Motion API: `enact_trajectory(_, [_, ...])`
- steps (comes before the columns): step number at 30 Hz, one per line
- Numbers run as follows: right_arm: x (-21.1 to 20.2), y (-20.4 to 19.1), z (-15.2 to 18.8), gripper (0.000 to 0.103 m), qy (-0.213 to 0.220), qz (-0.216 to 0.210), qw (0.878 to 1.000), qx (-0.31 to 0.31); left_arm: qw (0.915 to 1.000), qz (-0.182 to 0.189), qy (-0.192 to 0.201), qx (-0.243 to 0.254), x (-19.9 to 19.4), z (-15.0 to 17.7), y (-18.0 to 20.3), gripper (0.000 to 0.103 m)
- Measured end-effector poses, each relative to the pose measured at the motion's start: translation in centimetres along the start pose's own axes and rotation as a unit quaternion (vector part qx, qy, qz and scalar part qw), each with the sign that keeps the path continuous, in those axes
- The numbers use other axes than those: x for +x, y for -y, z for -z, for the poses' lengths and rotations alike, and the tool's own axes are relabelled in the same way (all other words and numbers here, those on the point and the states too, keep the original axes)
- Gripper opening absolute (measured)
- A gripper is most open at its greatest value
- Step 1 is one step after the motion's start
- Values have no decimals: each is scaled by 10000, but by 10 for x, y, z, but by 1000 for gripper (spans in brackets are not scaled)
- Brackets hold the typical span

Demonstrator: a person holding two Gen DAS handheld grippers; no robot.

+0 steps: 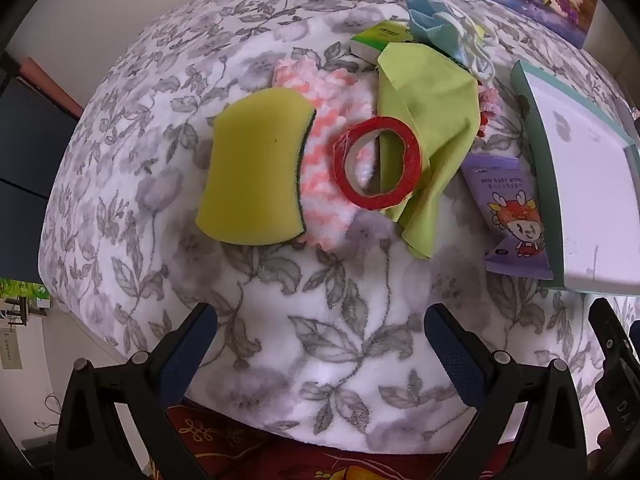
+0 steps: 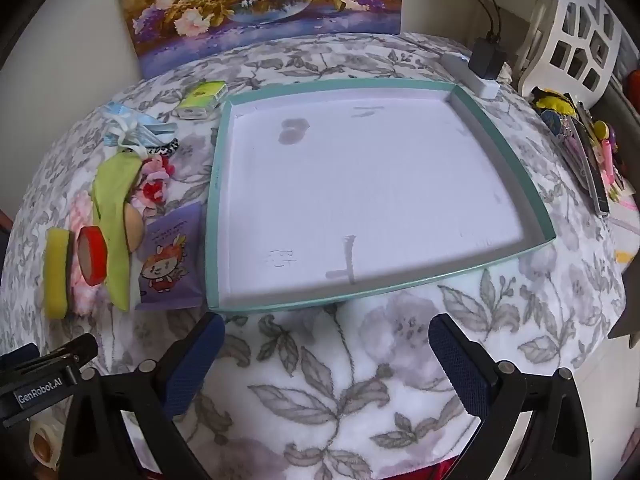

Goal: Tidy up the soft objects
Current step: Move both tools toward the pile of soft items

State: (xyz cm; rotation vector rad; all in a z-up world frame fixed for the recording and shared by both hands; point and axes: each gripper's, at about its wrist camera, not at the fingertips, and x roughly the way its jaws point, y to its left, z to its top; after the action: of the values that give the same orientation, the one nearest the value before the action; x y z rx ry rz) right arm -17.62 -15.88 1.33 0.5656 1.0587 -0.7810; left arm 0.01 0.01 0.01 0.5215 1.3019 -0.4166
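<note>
Both your left tool [image 1: 320,344] and right tool [image 2: 326,354] hang released, grasping nothing. The red tape roll [image 1: 378,162] rests on the green cloth [image 1: 430,120]. Lift that cloth first and the roll likely tumbles off the worktop [image 1: 320,280].

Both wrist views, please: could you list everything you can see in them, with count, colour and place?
sponge: one, yellow with dark scrub side, left end of the pile
fluffy cloth: one, pink and white, under the sponge and tape
tape roll: one, red, on top of the cloths
green cloth: one, lime, draped mid-pile
wipes pack: one, purple, beside the tray
face masks: count unclear, light blue, far end of the pile
tissue pack: one, green and white, by the tray's far corner
tray: one, teal rim, white inside, nothing in it
blanket: one, white with grey flowers, under everything
painting: one, flowers, against the wall
left tool: open
right tool: open
</note>
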Motion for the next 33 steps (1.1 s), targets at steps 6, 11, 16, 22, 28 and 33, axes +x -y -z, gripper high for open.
enact_trajectory(6, [0,0,0,103,22,63,10000,-14,10000,-64,8,-34,1,0,0,103])
enact_trajectory(11, [0,0,0,103,29,53,10000,-20,10000,-30,28,-54,-5,-5,1,103])
enact_trajectory(16, [-2,-2,-2,103,15,61,10000,-37,10000,-39,35,-62,-4,-8,1,103])
enact_trajectory(22, [-3,-3,-2,103,22,78,10000,-48,9999,-23,99,-88,-4,-4,2,103])
enact_trajectory(28, [-3,-5,0,103,35,89,9999,-72,9998,-24,132,-146,-6,-3,2,103])
enact_trajectory(33, [1,-9,1,103,47,100,9998,-138,9998,-22,144,-169,-7,-3,3,103])
